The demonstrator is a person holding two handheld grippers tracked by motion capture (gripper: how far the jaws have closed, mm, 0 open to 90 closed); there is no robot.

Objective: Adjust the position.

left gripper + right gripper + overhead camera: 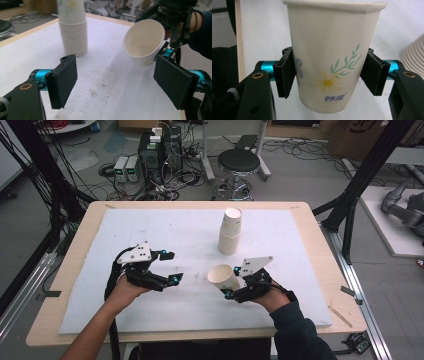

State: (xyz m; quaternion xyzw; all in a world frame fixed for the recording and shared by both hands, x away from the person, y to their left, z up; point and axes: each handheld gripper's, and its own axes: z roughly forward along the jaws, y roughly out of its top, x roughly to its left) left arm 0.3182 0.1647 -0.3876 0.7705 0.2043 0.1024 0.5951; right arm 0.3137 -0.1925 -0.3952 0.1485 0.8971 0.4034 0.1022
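Observation:
A white paper cup (223, 276) with a daisy print (329, 57) is clamped by its sides in my right gripper (233, 283), tipped so its mouth faces left toward the other hand. In the left gripper view the same cup (144, 42) hangs above the board with its empty inside showing. My left gripper (170, 267) stands open just left of it, jaws wide apart and holding nothing (115, 85). A tall stack of matching paper cups (230, 231) stands upright on the white board beyond the grippers, seen as cup stack (73, 30) in the left gripper view.
The white board (150, 230) covers a wooden table (320, 245). Behind the table are a round stool (239, 165), power supplies and tangled cables (150, 160). A black frame post (360, 185) stands at the right.

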